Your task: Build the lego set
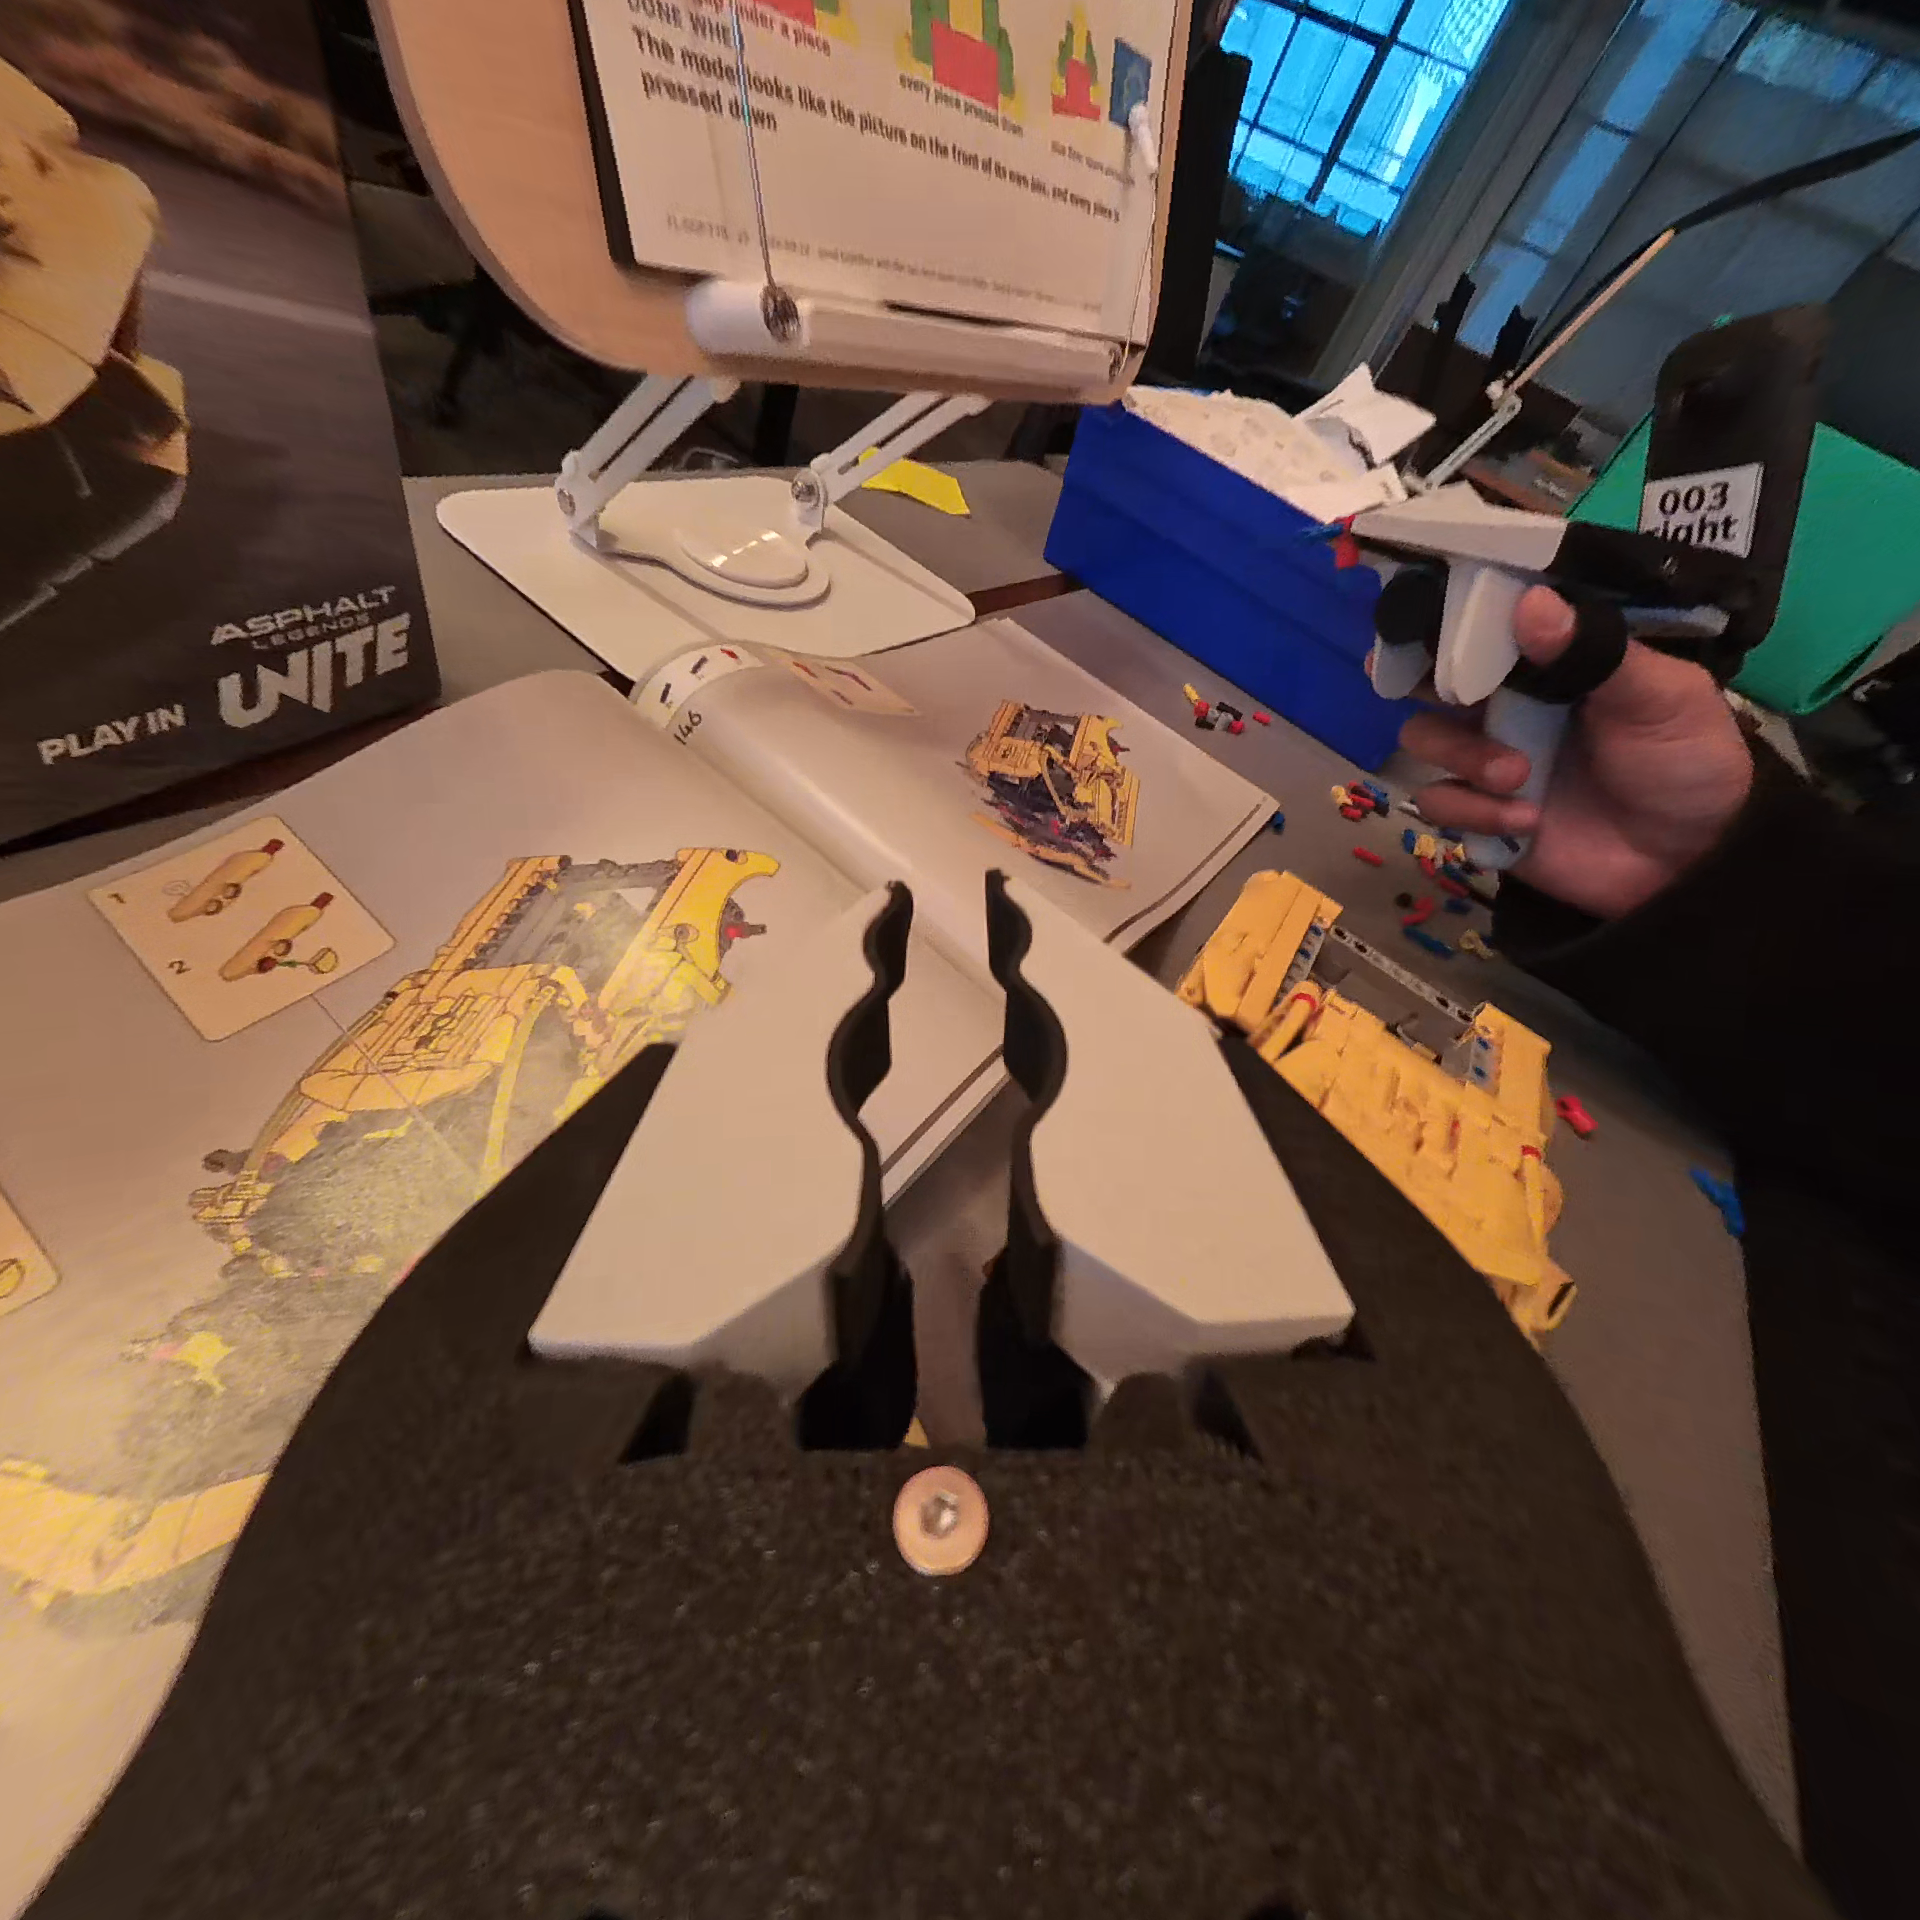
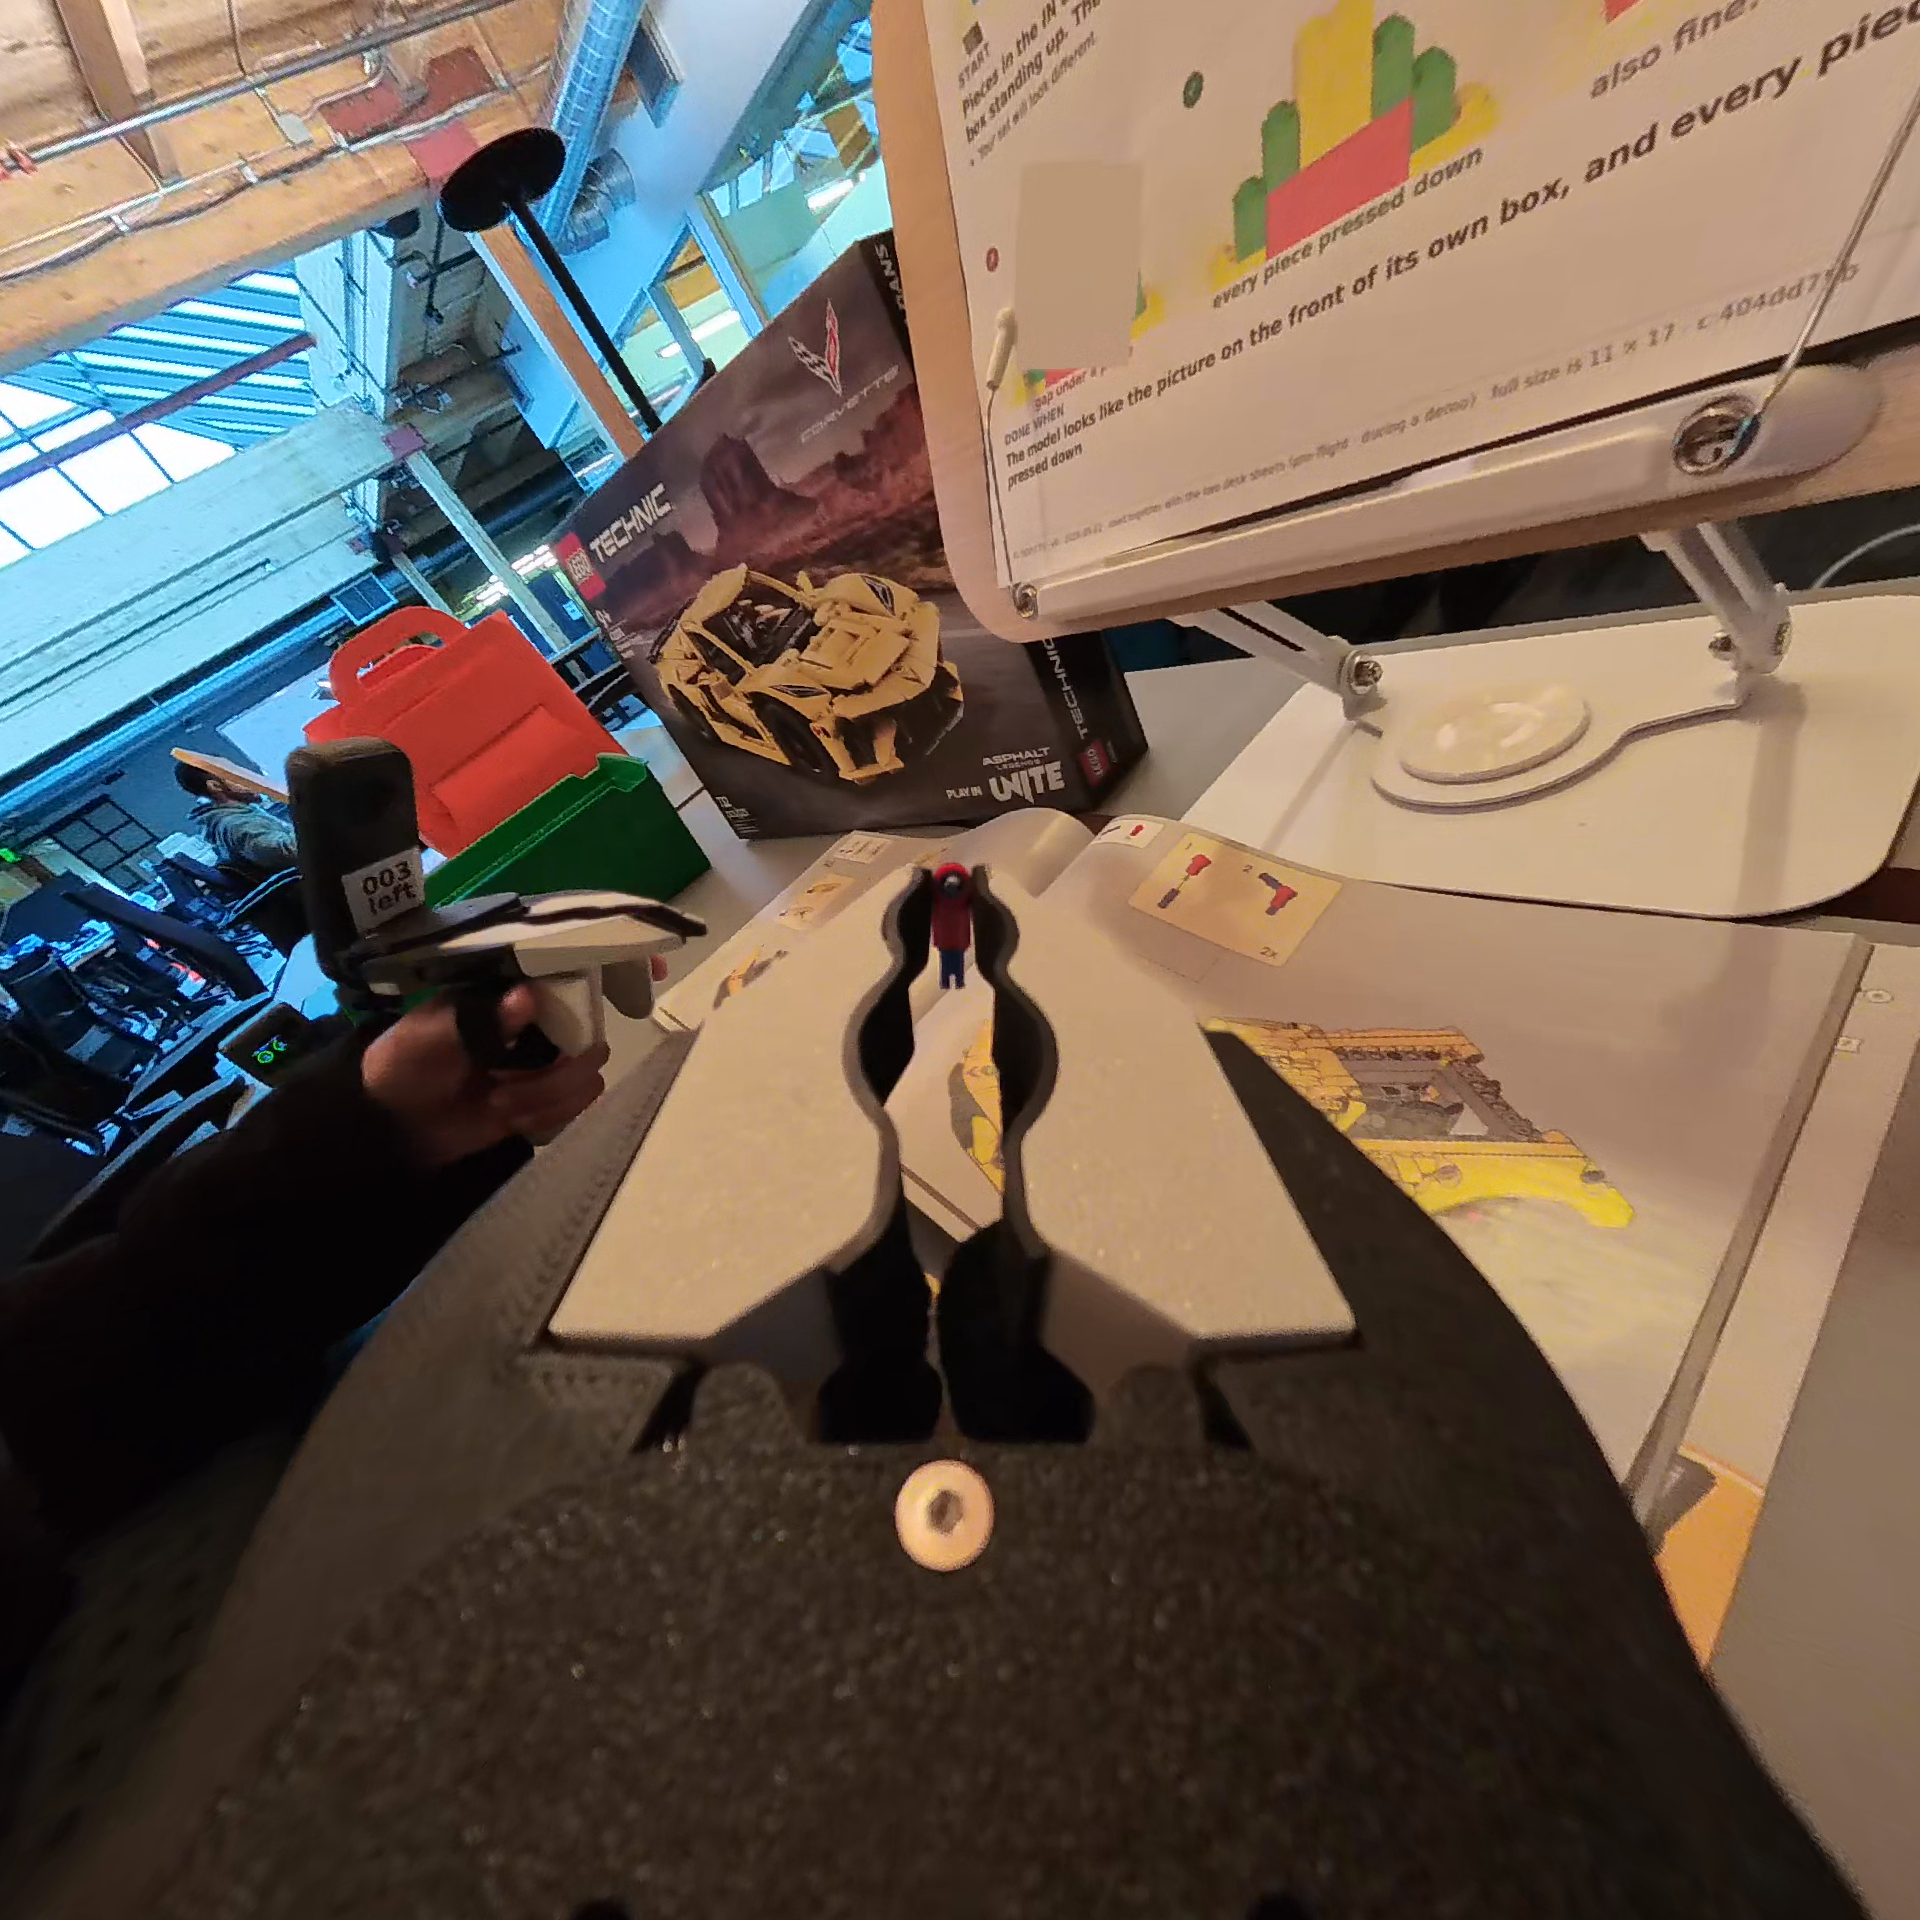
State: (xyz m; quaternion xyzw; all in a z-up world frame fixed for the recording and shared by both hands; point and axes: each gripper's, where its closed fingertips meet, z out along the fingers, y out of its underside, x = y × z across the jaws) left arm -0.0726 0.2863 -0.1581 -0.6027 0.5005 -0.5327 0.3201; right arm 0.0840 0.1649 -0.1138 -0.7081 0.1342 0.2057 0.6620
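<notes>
My left gripper (image 1: pixel 948 891) hangs over the open instruction booklet (image 1: pixel 436 935), its jaws a narrow gap apart with nothing between them. The half-built yellow Lego model (image 1: pixel 1382 1081) lies on the table to its right. My right gripper (image 2: pixel 948 883) is shut on a small red and blue pin (image 2: pixel 948 920) and holds it in the air above the booklet (image 2: pixel 1507 1039). In the left wrist view the right gripper (image 1: pixel 1351 532) is held up in a hand in front of the blue bin (image 1: pixel 1205 561). The left gripper (image 2: pixel 665 923) shows at left in the right wrist view.
Loose small pieces (image 1: pixel 1423 862) lie on the table beyond the model. A white document stand (image 1: pixel 727 561) with a printed sheet stands behind the booklet. The set's box (image 2: pixel 831 644) stands at the back left, with a green bin (image 2: pixel 582 842) and a red bag (image 2: pixel 457 707) beside it. Spacing between my two grippers at the tips: around 20 cm.
</notes>
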